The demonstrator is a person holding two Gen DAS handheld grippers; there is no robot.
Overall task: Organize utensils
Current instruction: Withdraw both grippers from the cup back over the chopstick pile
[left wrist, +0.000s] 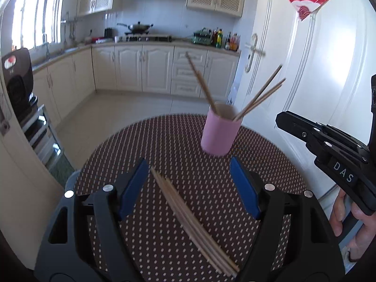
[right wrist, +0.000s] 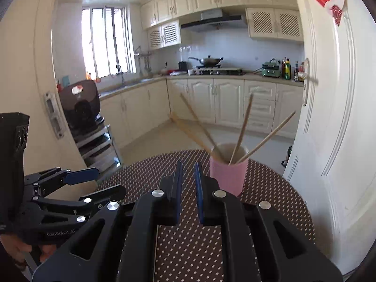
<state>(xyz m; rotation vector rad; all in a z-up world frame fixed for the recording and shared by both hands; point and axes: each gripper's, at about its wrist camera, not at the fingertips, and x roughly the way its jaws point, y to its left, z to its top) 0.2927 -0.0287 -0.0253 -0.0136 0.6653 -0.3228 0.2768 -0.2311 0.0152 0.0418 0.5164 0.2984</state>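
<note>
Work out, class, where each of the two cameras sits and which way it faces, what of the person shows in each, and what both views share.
Left wrist view: sits on the left gripper, looking down across the dotted table mat at loose chopsticks between its open jaws; the right gripper and a hand show at right.
Right wrist view: sits on the right gripper, jaws nearly shut and empty, facing the kitchen; the left gripper shows at left.
Shared: the pink cup holding chopsticks.

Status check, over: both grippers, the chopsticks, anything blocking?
Left gripper open above loose chopsticks on table. Right gripper nearly shut, empty. Several chopsticks standing in pink cup. Nothing blocking.
</note>
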